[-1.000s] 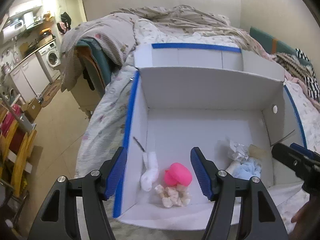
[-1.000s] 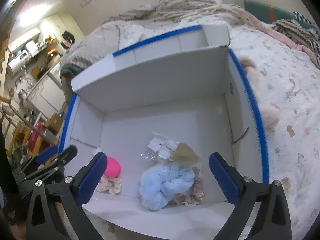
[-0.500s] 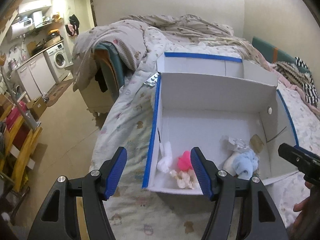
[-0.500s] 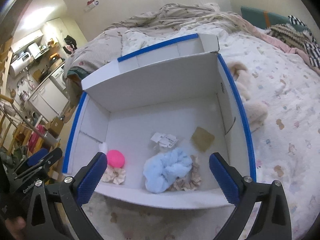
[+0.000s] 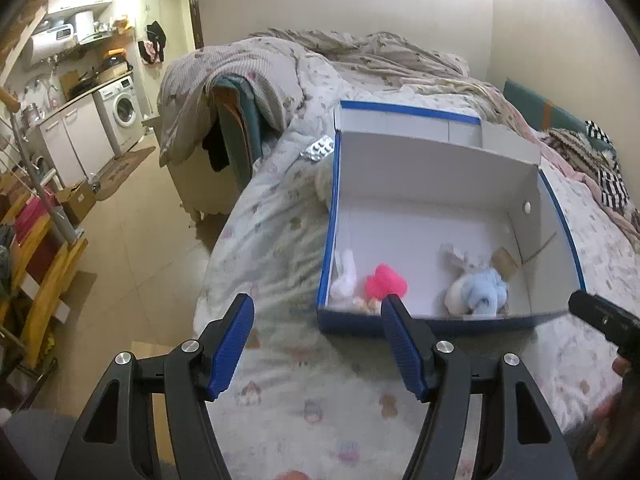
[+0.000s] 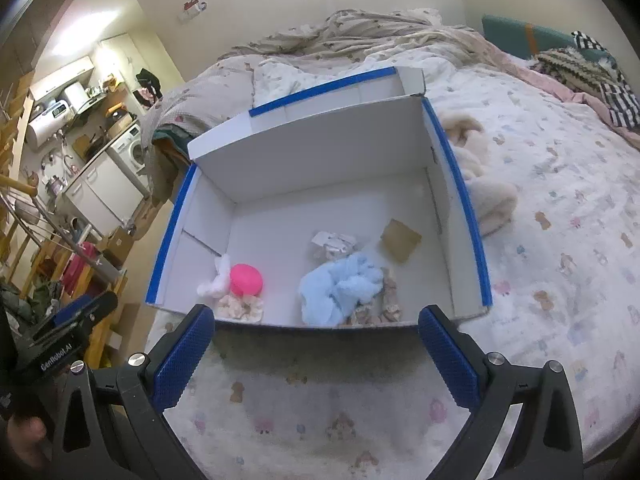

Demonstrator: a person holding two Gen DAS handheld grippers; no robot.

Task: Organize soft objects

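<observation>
A: What is left to put away?

B: I judge it to be the cream plush heap (image 6: 486, 184), lying on the bed (image 6: 568, 240) just beside the outer right wall of the box (image 6: 460, 184), in the right half of the right wrist view. I cannot tell whether it is one piece or several.

A: How will it handle?

B: Probably light, limp and squashy, not slippery and not fragile. It will likely sag and trail when lifted, so I would pinch deep into the thickest fold near its middle, not a loose edge.

A: And the box, what is in it?

B: It stands open on the bed, white inside with blue edges. Along the near wall, lower left of the interior, lie a pink ball (image 6: 246, 279), a small white fluffy piece (image 6: 214, 282) touching it, and a pale frilly scrunchie (image 6: 240, 307) in front. Toward the middle sits a light blue fluffy item (image 6: 340, 286) with a crumpled clear wrapper (image 6: 332, 242) behind it and a beige patterned scrap (image 6: 388, 300) at its side. A tan square (image 6: 400, 240) lies apart near the right wall.

A: The fingers?

B: Both pairs are spread and hold nothing. The left gripper (image 5: 316, 344) and the right gripper (image 6: 316, 356) hang over the bedspread on the near side of the box, clear of everything in it.
</observation>
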